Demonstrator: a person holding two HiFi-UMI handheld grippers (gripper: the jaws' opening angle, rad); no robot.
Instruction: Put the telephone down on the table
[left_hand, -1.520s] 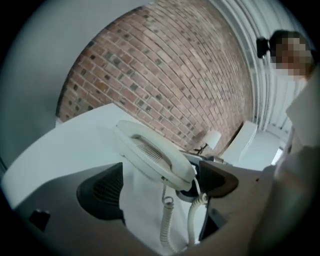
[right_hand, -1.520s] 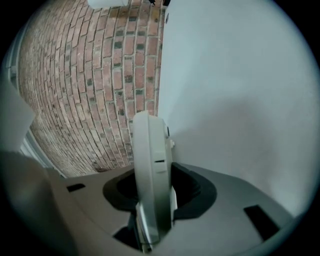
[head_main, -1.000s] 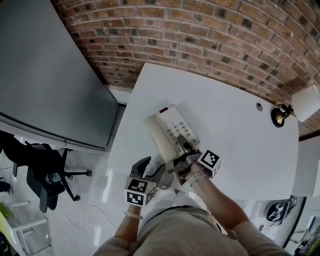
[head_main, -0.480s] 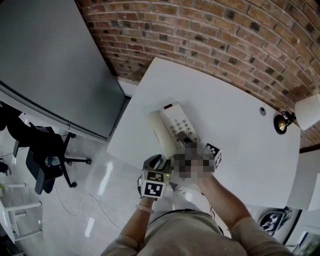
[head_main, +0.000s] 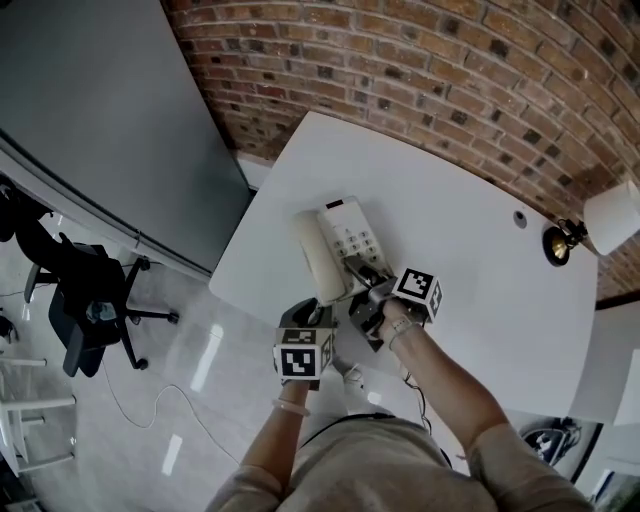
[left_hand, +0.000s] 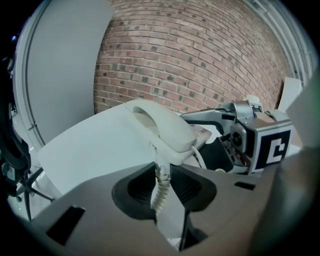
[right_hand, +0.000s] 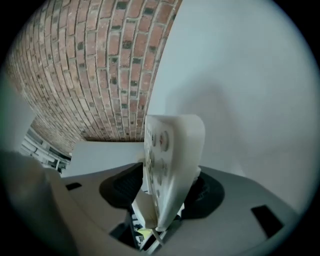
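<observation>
First, head view: the telephone (head_main: 350, 240) lies over the near-left part of the white counter (head_main: 470, 215), with the handset (head_main: 316, 258) on its cradle. Whether it rests on the surface, I cannot tell. Your left gripper (head_main: 315, 308) and right gripper (head_main: 365, 280) meet at its near end.

Left gripper view: jaws narrow, closed round the coiled cord (left_hand: 159, 192) just below the handset.

Right gripper view: jaws clamped on the telephone's base, keypad facing left.

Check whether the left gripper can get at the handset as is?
Probably not yet: the left gripper is closed on the coiled cord, with the handset just beyond its tips. It would have to open first. Otherwise the way looks free; the right gripper holds the telephone.
</observation>
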